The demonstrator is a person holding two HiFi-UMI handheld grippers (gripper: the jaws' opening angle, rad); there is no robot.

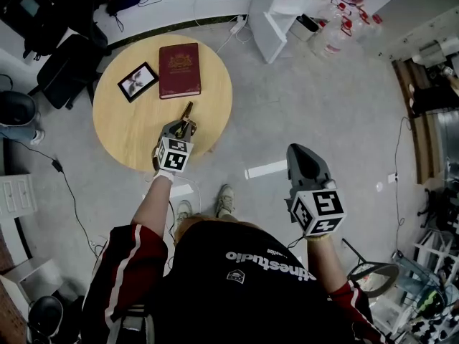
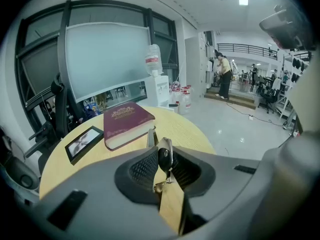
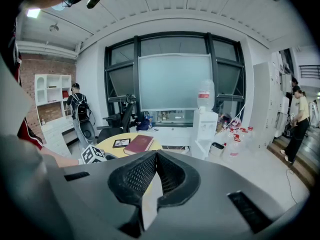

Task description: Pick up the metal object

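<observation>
A slim metal object (image 2: 165, 156), silver with a brassy part, is clamped between the pads of my left gripper (image 2: 162, 153). Its end sticks out past the fingertips toward the book. In the head view the left gripper (image 1: 183, 126) hangs over the near side of the round wooden table (image 1: 129, 138), with the metal object (image 1: 187, 111) pointing away from me. My right gripper (image 1: 305, 160) is off the table to the right, above the floor. Its jaws (image 3: 156, 156) are shut with nothing between them.
A dark red book (image 1: 179, 70) and a small black photo frame (image 1: 138, 82) lie on the far half of the table. A black chair (image 1: 64, 67) stands at its left. A white cabinet (image 1: 280, 6) and several water bottles (image 1: 344, 20) stand beyond.
</observation>
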